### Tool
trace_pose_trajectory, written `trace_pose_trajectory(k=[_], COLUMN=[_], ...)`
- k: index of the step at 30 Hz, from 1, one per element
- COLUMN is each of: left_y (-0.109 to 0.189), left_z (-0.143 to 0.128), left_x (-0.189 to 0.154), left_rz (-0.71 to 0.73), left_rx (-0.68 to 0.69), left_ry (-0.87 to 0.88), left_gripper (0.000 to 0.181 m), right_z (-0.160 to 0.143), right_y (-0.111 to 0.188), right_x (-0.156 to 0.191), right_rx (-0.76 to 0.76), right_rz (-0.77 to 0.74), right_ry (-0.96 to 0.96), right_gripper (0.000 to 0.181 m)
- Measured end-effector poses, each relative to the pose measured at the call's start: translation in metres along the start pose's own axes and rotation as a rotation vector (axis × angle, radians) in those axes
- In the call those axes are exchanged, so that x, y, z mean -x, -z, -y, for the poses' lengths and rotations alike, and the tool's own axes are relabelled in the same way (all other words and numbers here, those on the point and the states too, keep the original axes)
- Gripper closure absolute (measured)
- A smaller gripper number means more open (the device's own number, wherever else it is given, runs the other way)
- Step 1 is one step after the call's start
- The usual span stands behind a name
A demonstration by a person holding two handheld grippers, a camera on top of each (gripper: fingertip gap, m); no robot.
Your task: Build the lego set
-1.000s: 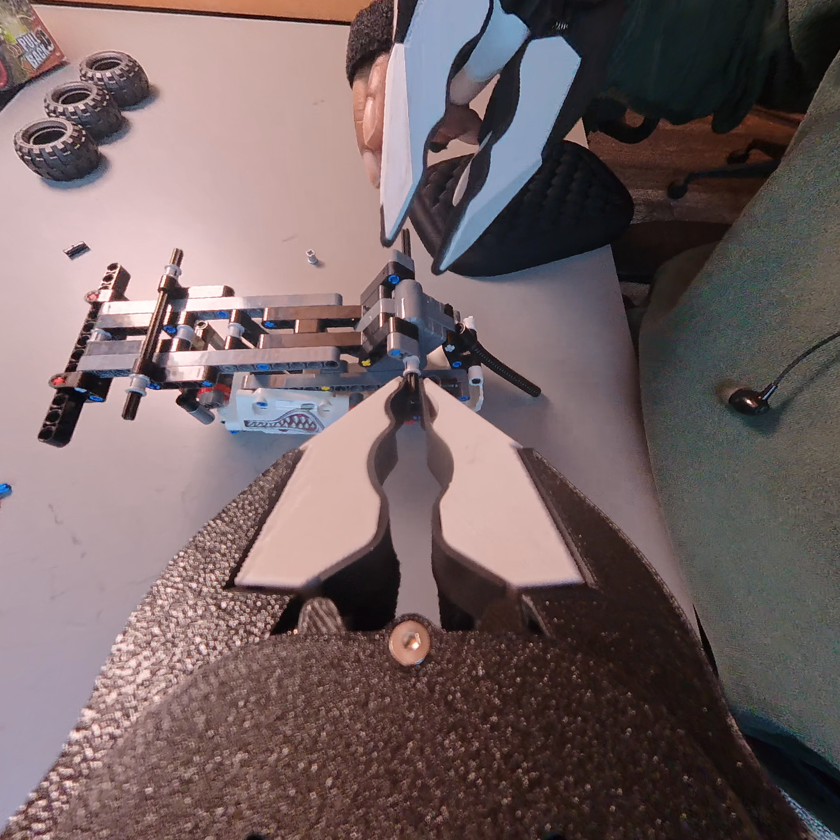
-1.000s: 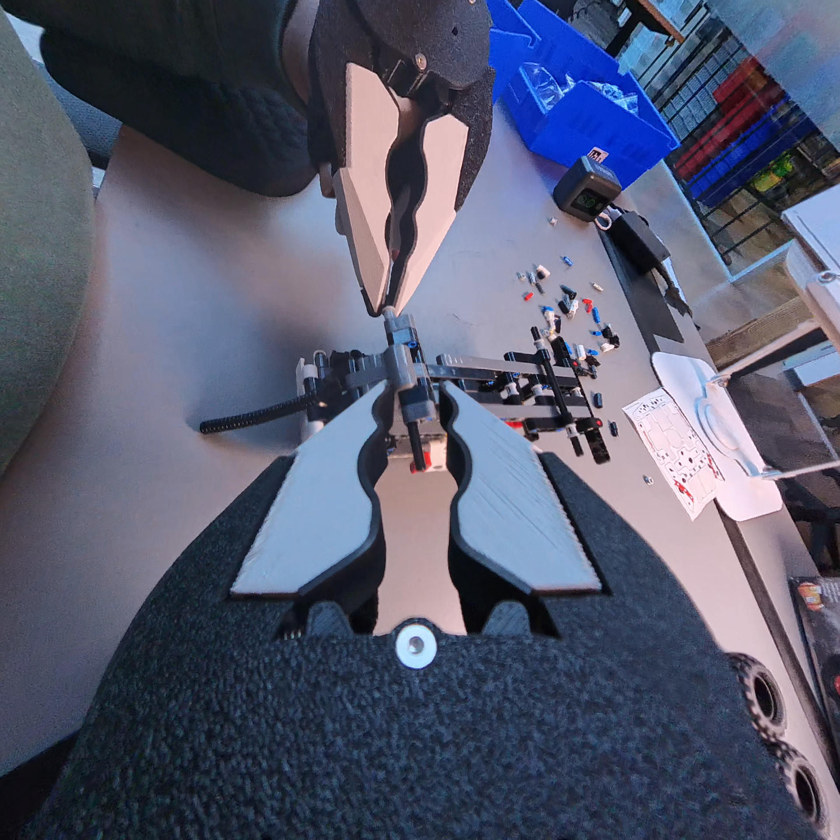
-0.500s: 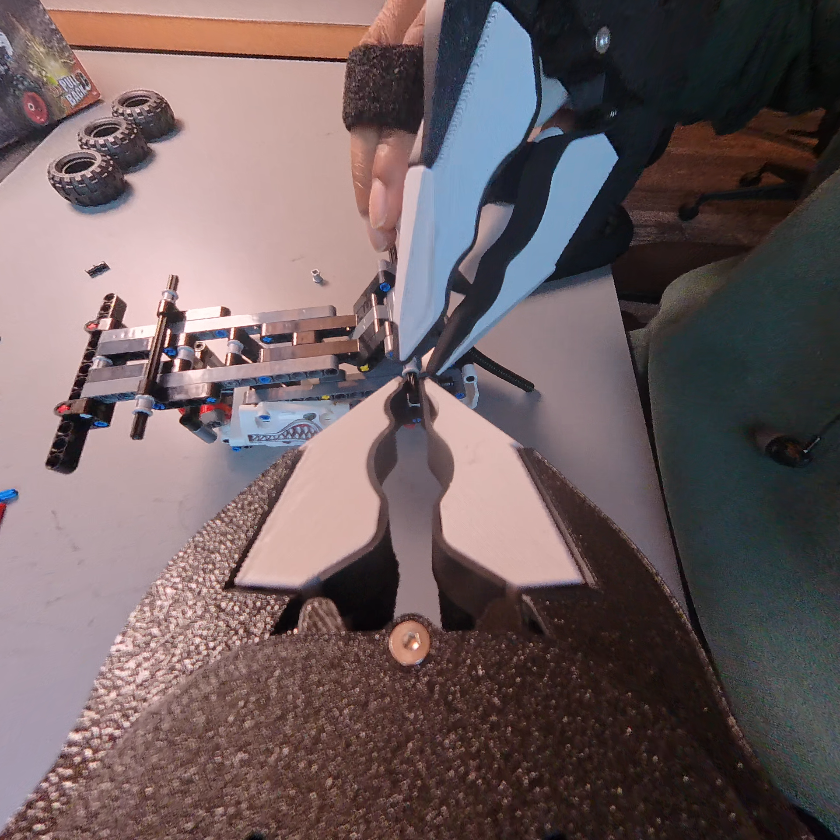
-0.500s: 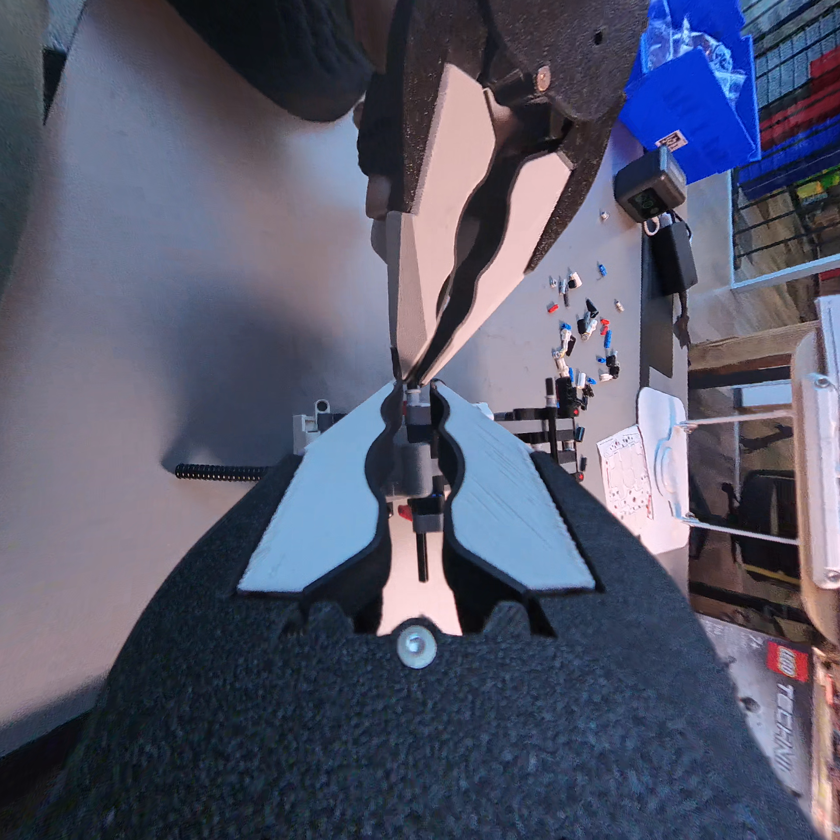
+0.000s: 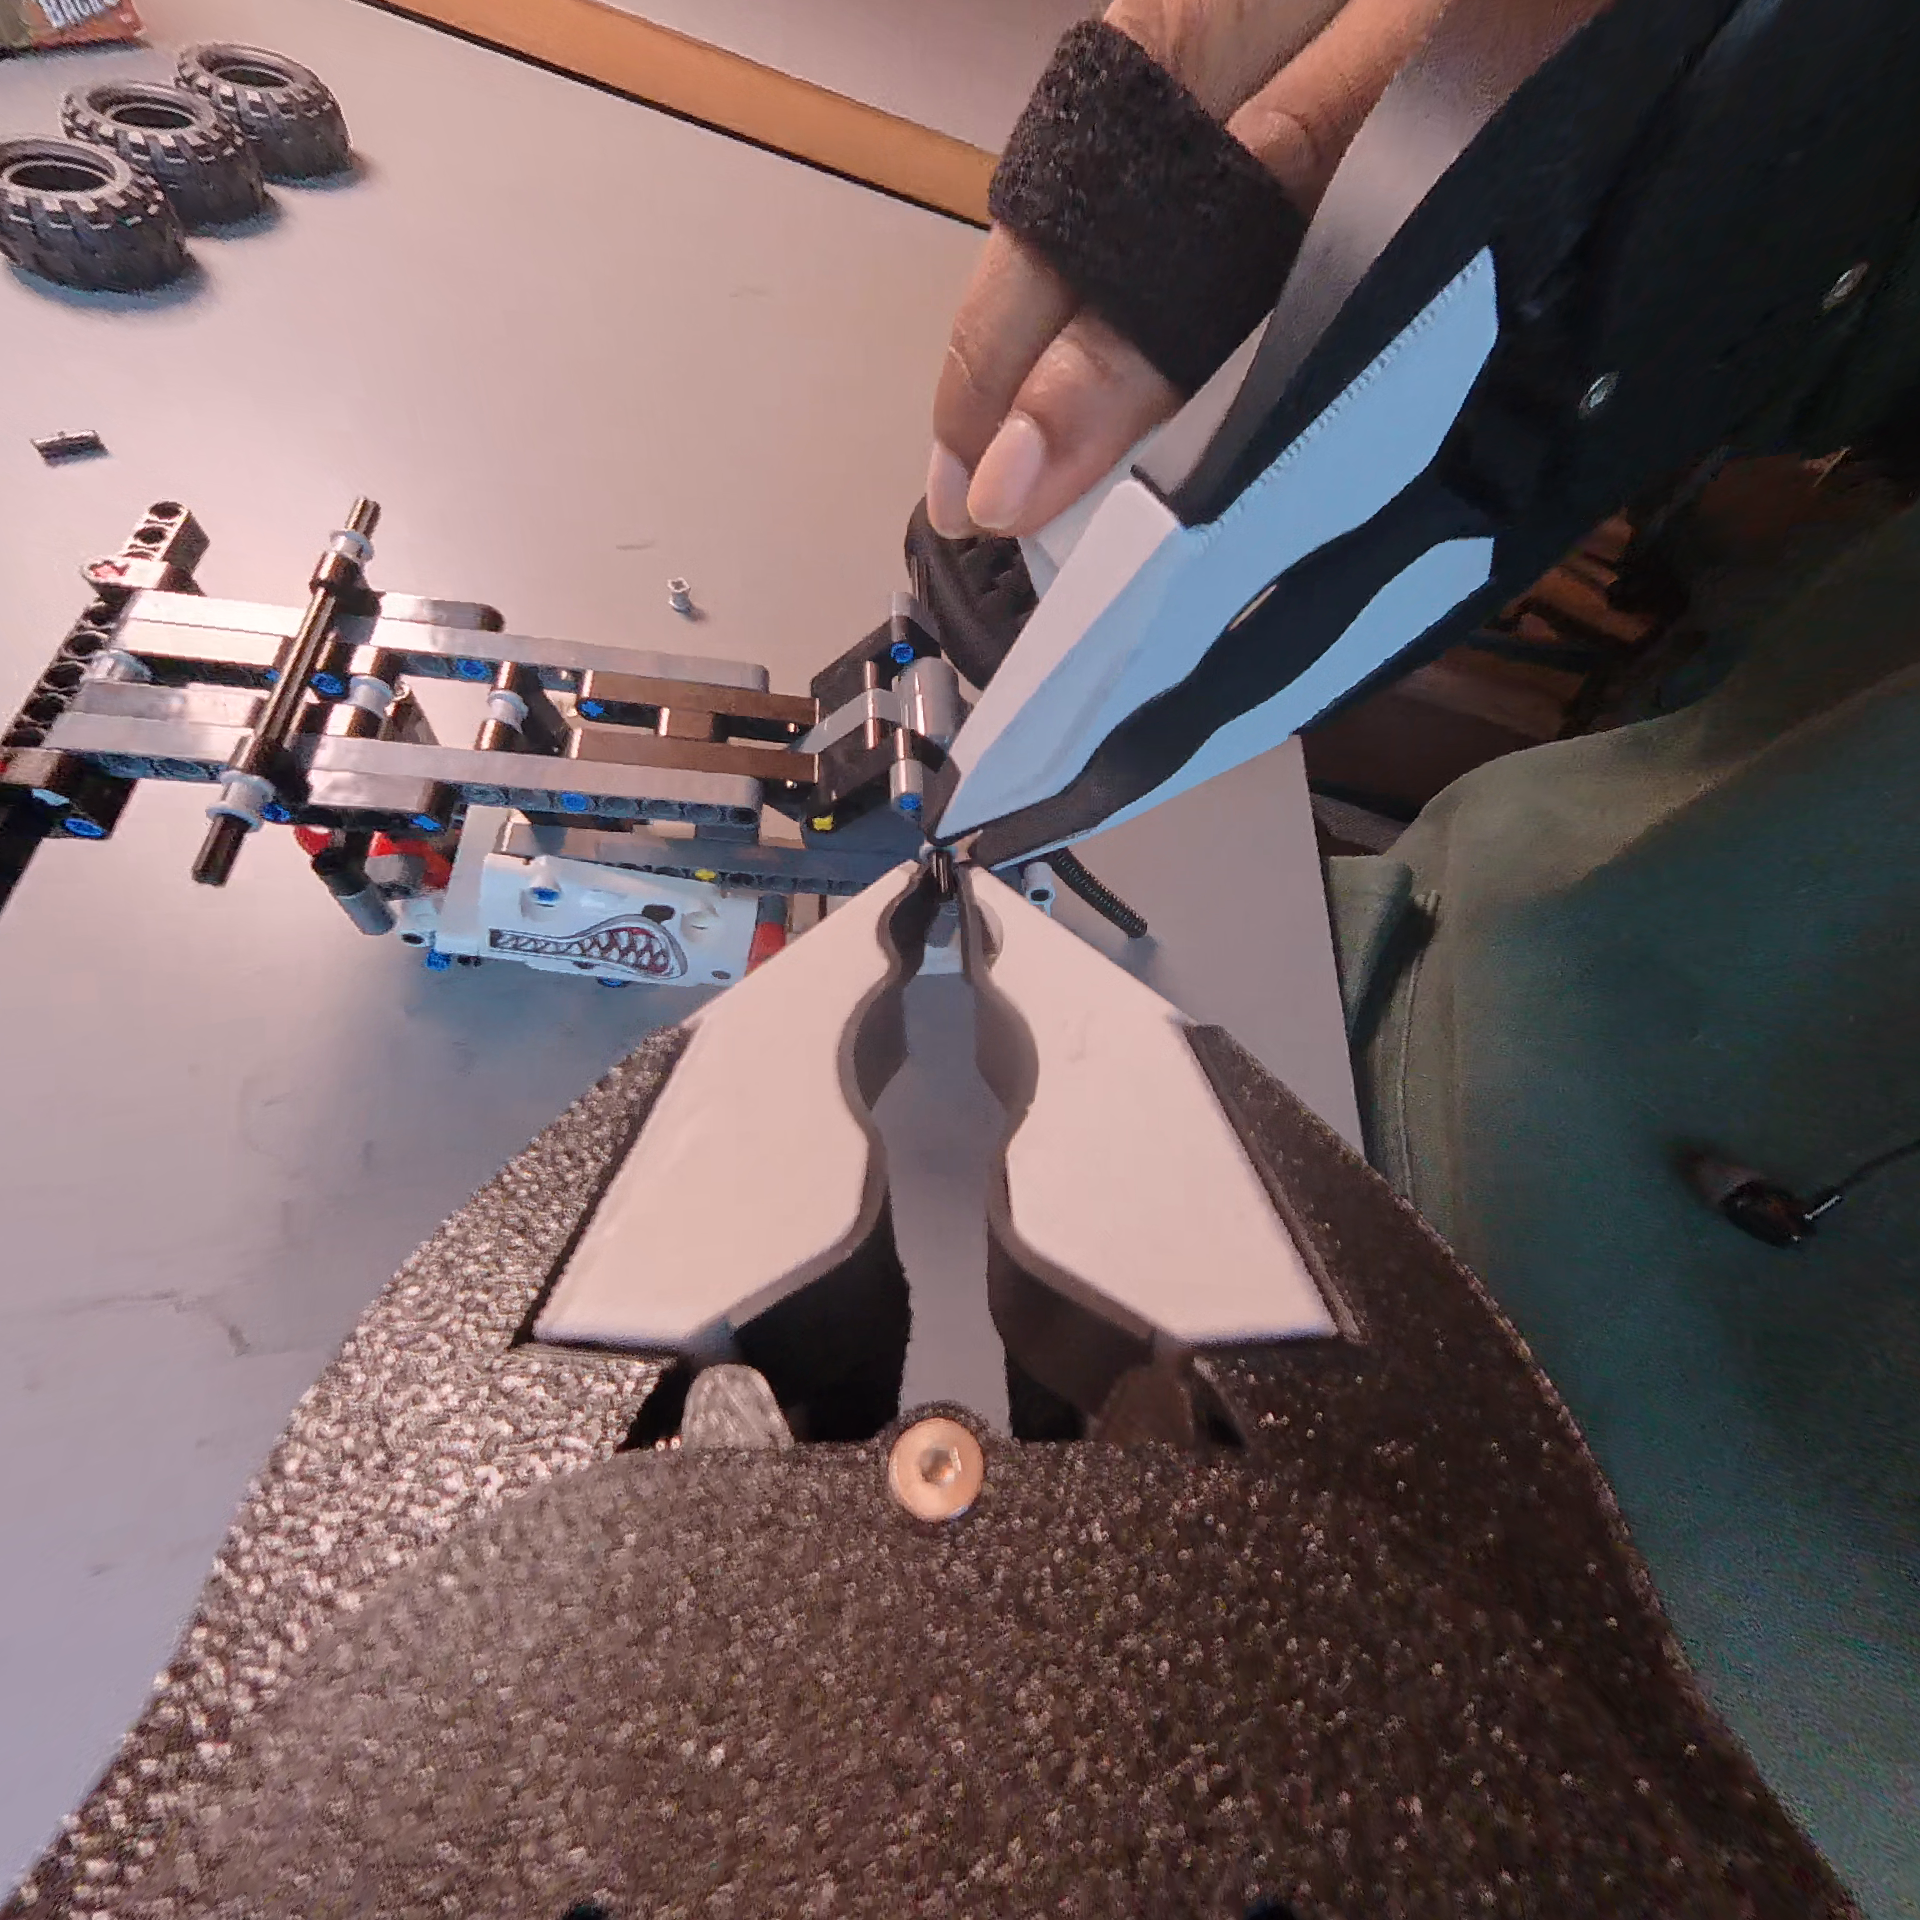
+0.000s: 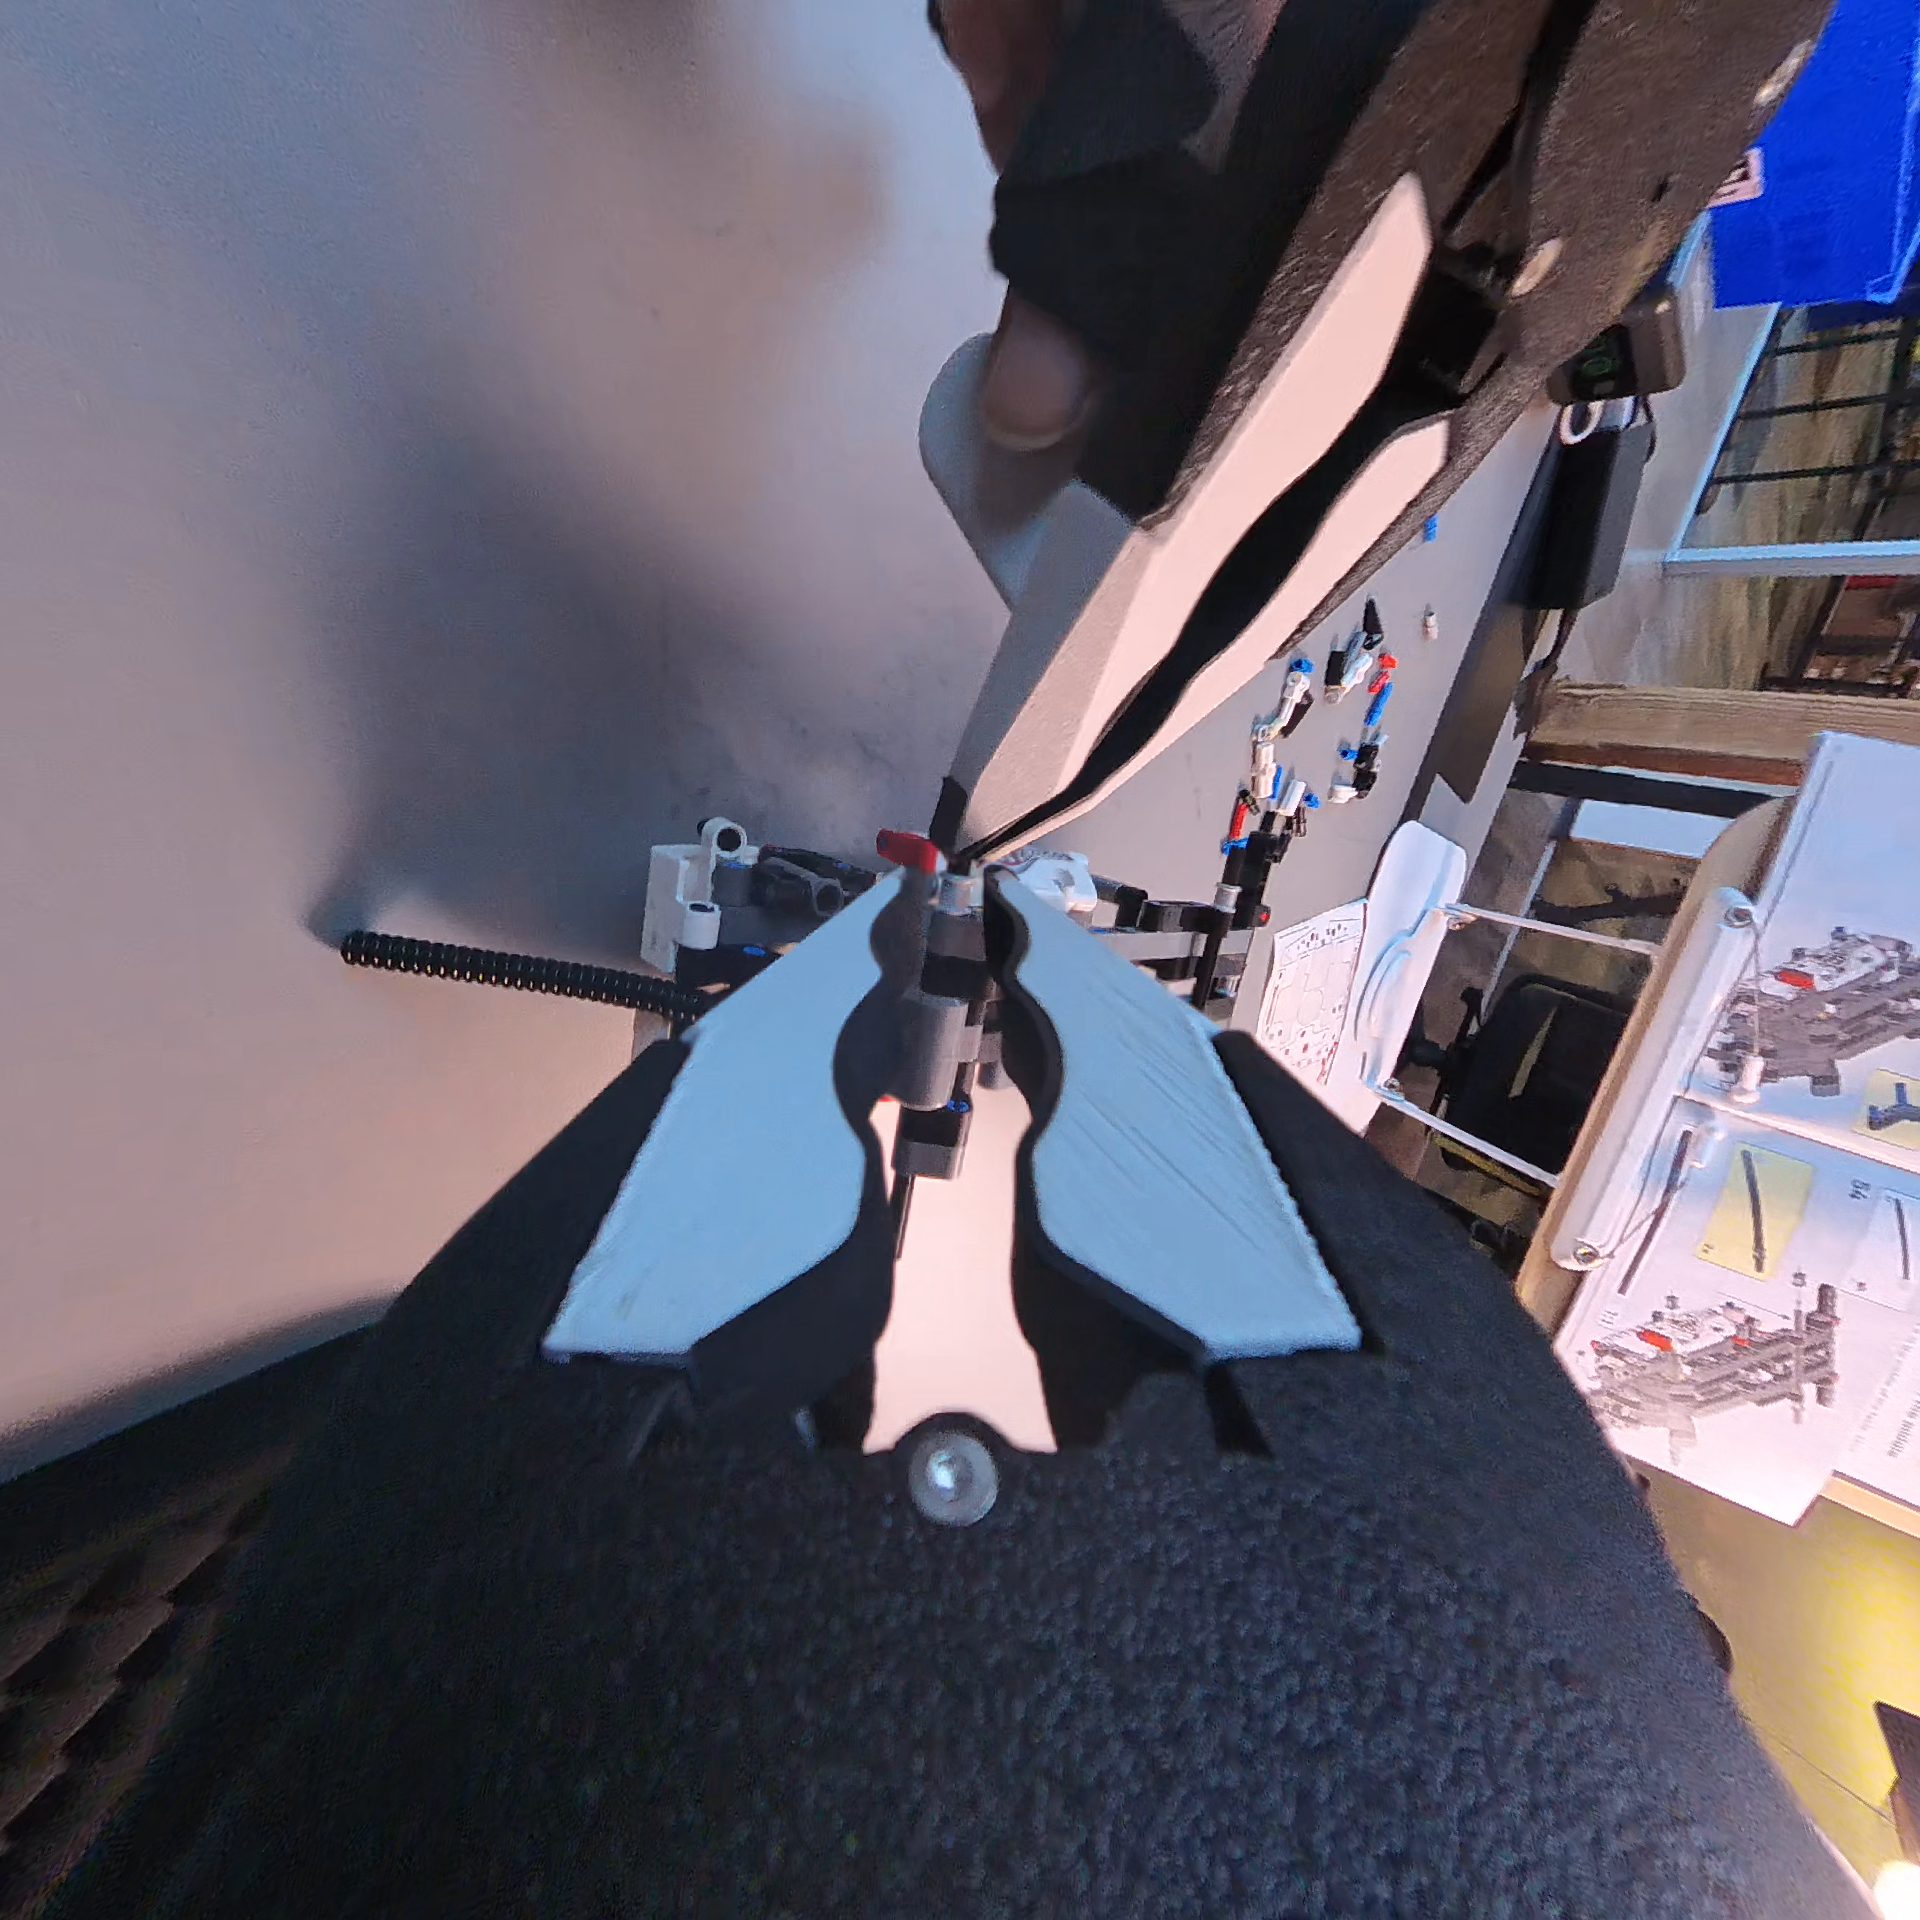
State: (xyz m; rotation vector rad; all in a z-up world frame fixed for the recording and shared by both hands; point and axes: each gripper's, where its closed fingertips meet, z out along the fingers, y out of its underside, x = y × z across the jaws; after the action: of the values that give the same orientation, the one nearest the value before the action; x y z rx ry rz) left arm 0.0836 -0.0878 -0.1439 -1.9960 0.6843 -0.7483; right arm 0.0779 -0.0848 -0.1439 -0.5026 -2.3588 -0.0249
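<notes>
The lego chassis (image 5: 499, 727), grey and black beams over a white block with a shark-mouth sticker, lies on the grey table (image 5: 520, 343). My left gripper (image 5: 940, 875) is shut on a thin black axle at the chassis's near right end. My right gripper (image 6: 951, 885) is shut around the grey block and axle (image 6: 935, 1049) at that same end. In the left wrist view it comes in from the upper right (image 5: 940, 831), tip to tip with the left. In the right wrist view the left gripper (image 6: 956, 854) comes down from the upper right.
Three black tyres (image 5: 135, 177) stand at the far left. A small grey bush (image 5: 681, 594) lies behind the chassis. A black ribbed hose (image 6: 520, 971) sticks out of the model. Loose small parts (image 6: 1320, 727), a sticker sheet (image 6: 1314, 987) and the instruction booklet (image 6: 1766, 1143) are to the right. Only a small space, under 4 cm, lies between the two pairs of fingers.
My right gripper has moved in from open and above and shut around the grey block. The left gripper has kept its hold on the axle. Both views have tilted.
</notes>
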Motion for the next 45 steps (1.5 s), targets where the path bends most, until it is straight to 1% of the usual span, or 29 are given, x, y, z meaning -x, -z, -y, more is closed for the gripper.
trace_pose_trajectory(k=[2, 5, 8, 9, 17, 23, 24, 25, 26, 28, 29, 30, 32, 34, 35, 37, 39, 41, 42, 44, 45], left_y=[0.002, 0.003, 0.002, 0.001, 0.003, 0.007, 0.012, 0.018, 0.02, 0.012, 0.009, 0.008, 0.012, 0.014, 0.013, 0.009, 0.004, 0.0, -0.002, -0.006, -0.006], left_z=[0.0, -0.001, -0.001, -0.002, -0.004, -0.006, -0.008, -0.009, -0.008, -0.009, -0.009, -0.008, -0.003, -0.003, -0.003, -0.002, 0.001, 0.003, 0.003, 0.002, 0.002], left_x=[-0.003, -0.003, -0.002, 0.0, 0.0, -0.003, -0.001, -0.002, 0.0, 0.001, -0.001, -0.002, 0.002, 0.003, 0.004, 0.007, 0.006, 0.005, 0.005, 0.005, 0.005], left_rz=[-0.029, -0.016, -0.002, 0.01, 0.085, 0.063, 0.064, 0.048, 0.056, 0.073, 0.06, 0.043, 0.064, 0.07, 0.07, 0.046, -0.02, -0.069, -0.081, -0.093, -0.091], left_rx=[-0.007, -0.001, 0.008, 0.013, 0.046, 0.058, 0.063, 0.055, 0.037, 0.039, 0.047, 0.054, 0.035, 0.03, 0.018, -0.01, -0.044, -0.062, -0.062, -0.048, -0.044], left_ry=[0.025, 0.011, 0.005, 0.0, -0.049, -0.056, -0.056, -0.047, -0.039, -0.054, -0.055, -0.051, -0.057, -0.044, -0.026, 0.037, 0.117, 0.175, 0.187, 0.192, 0.185], left_gripper=[0.173, 0.172, 0.174, 0.178, 0.18, 0.181, 0.181, 0.181, 0.181, 0.181, 0.181, 0.181, 0.181, 0.163, 0.158, 0.159, 0.16, 0.162, 0.165, 0.177, 0.177], right_z=[0.0, 0.001, -0.001, 0.0, 0.0, 0.002, -0.008, -0.025, -0.035, -0.022, -0.013, -0.009, -0.007, -0.006, -0.006, -0.006, -0.007, -0.009, -0.009, -0.008, -0.008], right_y=[-0.002, -0.004, -0.007, -0.007, -0.007, -0.007, -0.006, -0.006, -0.007, -0.005, -0.004, -0.003, -0.007, -0.009, -0.009, -0.008, -0.008, -0.008, -0.008, -0.009, -0.009], right_x=[0.003, 0.0, 0.0, 0.0, 0.0, 0.002, 0.0, -0.003, -0.004, -0.002, -0.004, -0.005, -0.005, -0.003, -0.004, -0.004, -0.004, -0.004, -0.003, -0.003, -0.003], right_rx=[0.004, -0.001, 0.01, 0.011, 0.007, -0.006, 0.046, 0.117, 0.125, 0.04, 0.02, 0.015, 0.008, -0.021, -0.034, -0.057, -0.075, -0.082, -0.084, -0.091, -0.094], right_rz=[0.011, -0.011, -0.009, -0.004, 0.004, 0.017, 0.011, -0.005, -0.011, 0.006, -0.011, -0.015, -0.009, -0.015, -0.023, -0.033, -0.04, -0.048, -0.052, -0.056, -0.059], right_ry=[-0.001, -0.005, 0.004, 0.01, -0.031, -0.033, -0.018, 0.003, -0.01, -0.064, -0.034, -0.02, -0.033, -0.05, -0.059, -0.08, -0.112, -0.128, -0.129, -0.132, -0.134], right_gripper=[0.169, 0.172, 0.175, 0.175, 0.176, 0.176, 0.176, 0.176, 0.176, 0.176, 0.176, 0.176, 0.175, 0.175, 0.175, 0.175, 0.17, 0.171, 0.172, 0.174, 0.175])
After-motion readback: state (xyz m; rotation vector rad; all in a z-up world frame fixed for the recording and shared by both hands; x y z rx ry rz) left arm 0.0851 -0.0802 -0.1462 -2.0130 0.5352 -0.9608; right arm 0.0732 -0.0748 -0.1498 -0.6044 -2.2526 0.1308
